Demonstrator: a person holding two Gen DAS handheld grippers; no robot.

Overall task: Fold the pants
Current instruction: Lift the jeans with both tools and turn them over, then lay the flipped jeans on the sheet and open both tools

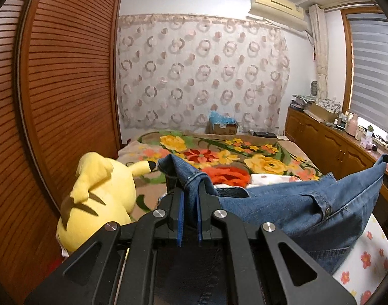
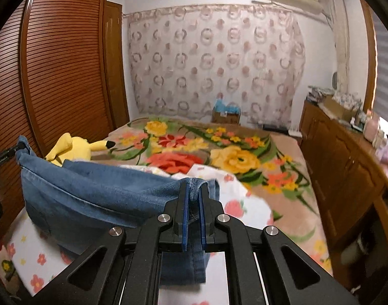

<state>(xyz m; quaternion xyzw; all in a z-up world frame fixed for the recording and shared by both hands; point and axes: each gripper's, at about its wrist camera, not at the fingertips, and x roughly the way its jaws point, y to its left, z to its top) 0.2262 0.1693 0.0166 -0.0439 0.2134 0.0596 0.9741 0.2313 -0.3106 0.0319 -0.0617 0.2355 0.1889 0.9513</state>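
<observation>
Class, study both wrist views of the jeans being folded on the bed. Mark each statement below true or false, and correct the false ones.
1. Both grippers are clamped on the jeans. True: the left gripper and the right gripper each pinch denim.
2. The plush toy is green. False: it is yellow.
3. The jeans lie flat on the blanket. False: they hang between the grippers.
4. An air conditioner is mounted high on the wall. True.
</observation>
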